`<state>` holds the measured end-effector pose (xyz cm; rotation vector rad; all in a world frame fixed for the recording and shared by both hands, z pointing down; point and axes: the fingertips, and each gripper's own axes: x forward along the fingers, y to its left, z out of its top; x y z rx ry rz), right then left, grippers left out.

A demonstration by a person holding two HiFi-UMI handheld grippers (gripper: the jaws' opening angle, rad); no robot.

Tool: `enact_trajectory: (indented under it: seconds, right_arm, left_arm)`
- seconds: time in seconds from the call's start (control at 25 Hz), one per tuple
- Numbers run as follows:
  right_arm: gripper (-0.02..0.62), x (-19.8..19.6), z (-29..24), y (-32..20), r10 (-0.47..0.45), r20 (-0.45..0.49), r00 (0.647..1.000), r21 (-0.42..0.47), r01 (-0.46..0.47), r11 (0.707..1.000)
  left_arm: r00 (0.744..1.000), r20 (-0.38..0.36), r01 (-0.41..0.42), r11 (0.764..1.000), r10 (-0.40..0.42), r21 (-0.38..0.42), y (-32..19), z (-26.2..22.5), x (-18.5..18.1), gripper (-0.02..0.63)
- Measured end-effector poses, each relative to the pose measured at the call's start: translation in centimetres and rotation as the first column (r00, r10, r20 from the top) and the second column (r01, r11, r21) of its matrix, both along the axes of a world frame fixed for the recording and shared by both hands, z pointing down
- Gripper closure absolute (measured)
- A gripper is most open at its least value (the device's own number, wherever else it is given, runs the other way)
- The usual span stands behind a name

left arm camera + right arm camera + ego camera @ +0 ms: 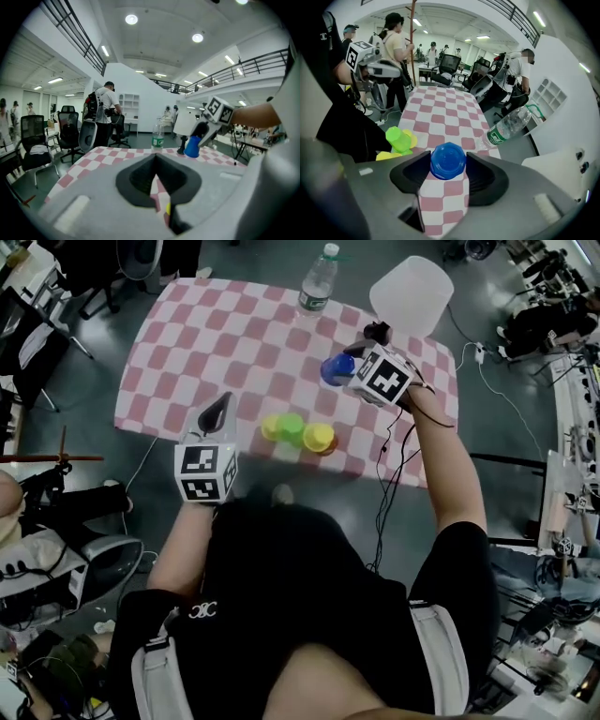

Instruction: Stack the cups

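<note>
Cloth (234, 343) in pink and white checks covers the table in the head view. Near its close edge a green cup (292, 427) sits between two yellow cups (319, 437), all glossy plastic, touching in a row. The right gripper (349, 362) holds a blue cup (336, 368) above the cloth, well apart from the row. A clear bottle (319, 279) and a lamp (411, 294) with a tapered white shade stand at the far edge. The left gripper (217, 413) hovers just left of the row.

Left gripper view: matte black pads meet at their tips with nothing between them, set in a smooth grey shell.

Right gripper view: the pads press both sides of the blue cup, whose many-sided base faces the camera. Beyond it the green cup stands upside down, faceted too.
</note>
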<state>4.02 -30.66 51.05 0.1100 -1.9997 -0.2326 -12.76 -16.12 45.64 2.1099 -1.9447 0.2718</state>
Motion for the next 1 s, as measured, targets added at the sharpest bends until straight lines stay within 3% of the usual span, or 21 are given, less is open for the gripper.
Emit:
enact_trajectory:
  seconds: [0.44, 1.0]
  right_arm:
    - [0.359, -1.5, -3.2, 8.5, -0.1, 0.001, 0.995, 0.025, 0.1, 0.995]
    - [0.359, -0.6, 0.4, 13.6, -0.076, -0.055, 0.996, -0.029, 0.074, 0.997]
  left_arm:
    - [0.996, -0.011, -0.085, 0.996, 0.085, -0.003, 0.4, 0.3, -0.1, 0.609]
    - [0.983, -0.025, -0.185, 0.983, 0.185, -0.019, 0.1, 1.0, 1.1, 0.609]
